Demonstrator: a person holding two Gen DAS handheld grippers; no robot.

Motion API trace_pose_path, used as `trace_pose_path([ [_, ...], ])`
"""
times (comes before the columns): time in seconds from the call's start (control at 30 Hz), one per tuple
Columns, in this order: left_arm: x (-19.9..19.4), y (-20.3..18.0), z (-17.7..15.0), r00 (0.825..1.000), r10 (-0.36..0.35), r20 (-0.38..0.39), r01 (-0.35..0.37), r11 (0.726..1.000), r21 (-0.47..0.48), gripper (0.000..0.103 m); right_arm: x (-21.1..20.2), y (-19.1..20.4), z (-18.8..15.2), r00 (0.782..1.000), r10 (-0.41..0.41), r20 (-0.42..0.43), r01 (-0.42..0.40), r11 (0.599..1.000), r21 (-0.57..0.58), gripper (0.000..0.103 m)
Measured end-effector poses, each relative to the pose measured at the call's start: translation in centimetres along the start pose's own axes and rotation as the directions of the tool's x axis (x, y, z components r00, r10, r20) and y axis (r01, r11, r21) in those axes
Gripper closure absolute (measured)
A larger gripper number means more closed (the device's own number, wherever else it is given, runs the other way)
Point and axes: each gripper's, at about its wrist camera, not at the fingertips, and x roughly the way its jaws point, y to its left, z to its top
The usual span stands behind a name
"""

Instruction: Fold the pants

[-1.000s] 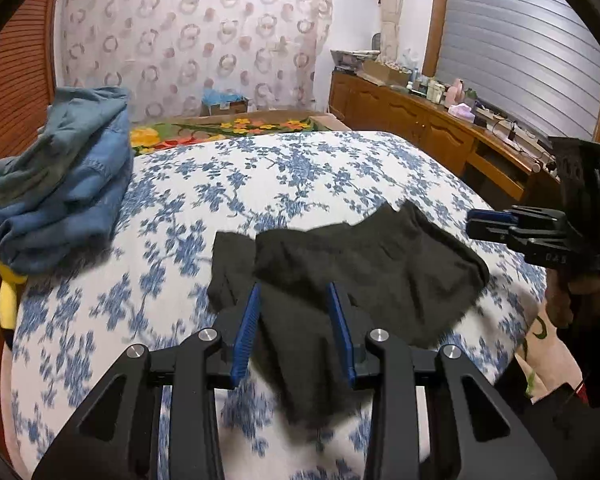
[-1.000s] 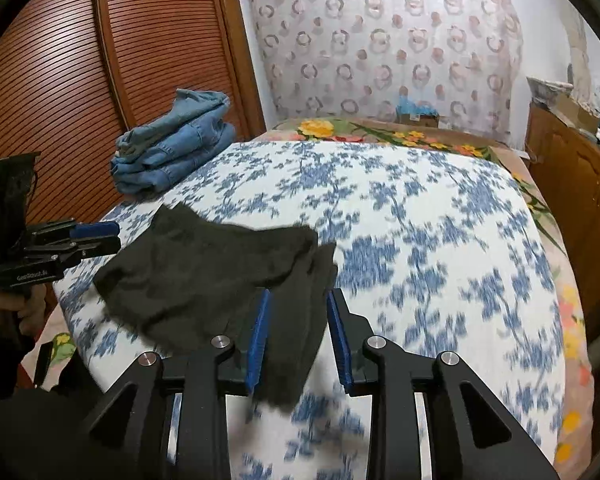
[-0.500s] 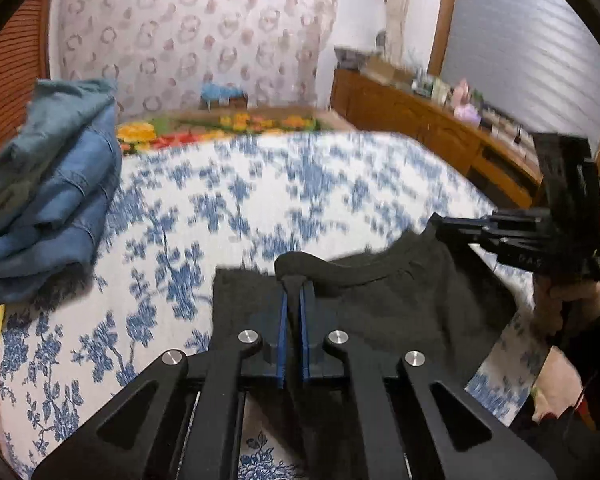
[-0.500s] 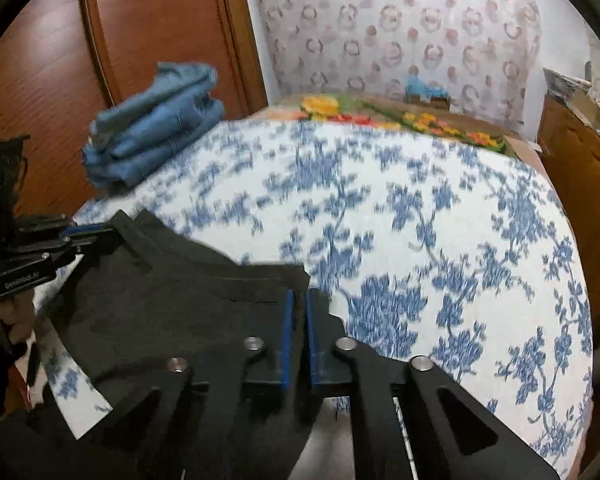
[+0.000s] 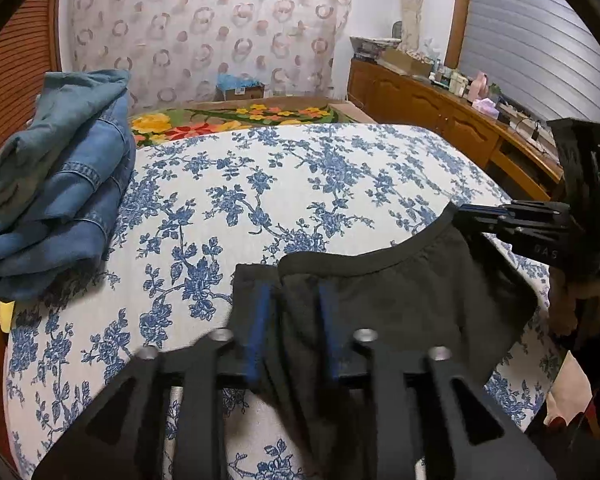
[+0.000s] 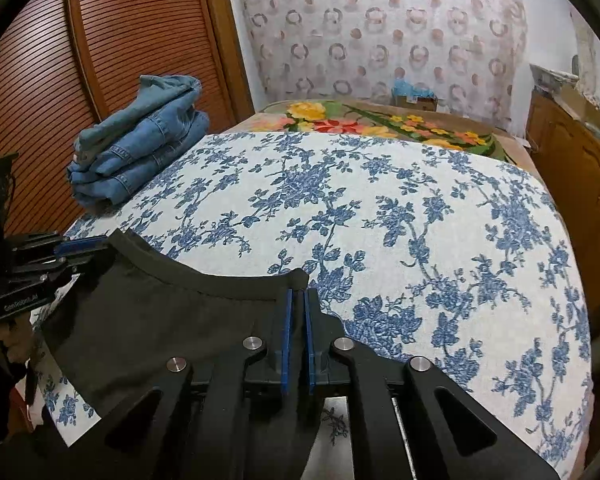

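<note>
Since a second ago both tools have closed in on the black pants (image 5: 400, 304), which lay crumpled then and now hang with the waistband stretched in a shallow curve from one tool to the other. The bed (image 5: 340, 168), under a white cover with blue flowers, fills most of both views. A brighter floral blanket (image 5: 240, 118) lies across its far end. Behind it hangs a curtain (image 5: 204, 32) printed with rings. A slatted wooden wardrobe door (image 6: 60, 60) stands on the left of the right wrist view, and a wooden sideboard (image 5: 440, 112) cluttered with small items runs along the other side. A stack of folded blue jeans (image 5: 60, 184) sits on the bed's far left corner, well apart from the pants. The pants lie at the near edge of the bed, with their lower part draped towards the cameras. The left tool (image 5: 293, 292) is blurred. Its jaws have just been opening and now stand apart, with dark fabric bunched between the blue pads but not squeezed. The right tool (image 6: 297, 294) has its jaws nearly together. They have just been opening slightly, yet the waistband's end is pinched between the pads. A hand (image 5: 572, 300) grips that tool's handle.
</note>
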Motion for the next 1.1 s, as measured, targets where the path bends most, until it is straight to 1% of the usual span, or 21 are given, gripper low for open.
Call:
trace_pose_path([
  [0.03,-0.3,0.0,-0.1,1.000,-0.005,0.008,0.005,1.000,-0.003,0.056,-0.2,-0.1,0.0,1.000,-0.005,0.003,0.005,1.000,0.001,0.085],
  [0.07,-0.6,0.1,-0.1,1.000,-0.011,0.017,0.011,1.000,-0.007,0.054,-0.6,-0.1,0.0,1.000,-0.005,0.005,0.005,1.000,0.003,0.082],
  [0.1,-0.8,0.1,-0.2,1.000,-0.014,0.019,0.014,1.000,-0.008,0.054,-0.9,-0.1,-0.1,1.000,-0.002,0.006,0.002,1.000,0.006,0.077],
  [0.23,-1.0,0.0,-0.6,1.000,-0.011,0.009,0.011,1.000,-0.007,0.054,-1.8,0.3,-0.8,1.000,0.000,-0.015,0.000,1.000,-0.010,0.067],
  [0.37,-0.8,-0.1,-1.4,1.000,-0.003,-0.011,0.003,1.000,-0.002,0.054,-2.4,0.9,-2.0,0.999,0.018,-0.046,-0.020,0.999,-0.029,0.063],
  [0.43,-0.4,0.1,-1.7,1.000,0.001,-0.024,-0.001,1.000,-0.002,0.054,-2.6,1.2,-2.7,0.998,0.018,-0.057,-0.020,0.999,-0.038,0.057],
  [0.57,0.5,0.7,-2.0,0.999,0.018,-0.043,-0.019,1.000,-0.012,0.054,-2.4,1.2,-3.3,0.997,0.004,-0.078,-0.008,0.999,-0.052,0.054],
  [0.7,1.4,1.3,-2.0,0.995,0.080,-0.053,-0.080,0.997,0.005,0.054,-1.4,0.9,-3.2,0.994,-0.032,-0.102,0.028,0.999,-0.043,0.053],
  [0.83,2.0,2.2,-2.0,0.996,0.065,-0.063,-0.066,0.998,-0.014,0.050,-1.5,0.8,-3.1,0.995,-0.024,-0.095,0.021,0.999,-0.026,0.051],
  [0.93,2.0,2.6,-2.0,0.997,0.040,-0.067,-0.042,0.999,-0.028,0.050,-1.5,0.9,-3.3,0.996,-0.029,-0.086,0.027,0.999,-0.034,0.051],
  [1.1,2.0,2.8,-2.0,0.997,0.020,-0.071,-0.022,0.999,-0.035,0.050,-1.4,1.4,-3.6,0.996,-0.045,-0.072,0.042,0.998,-0.047,0.051],
])
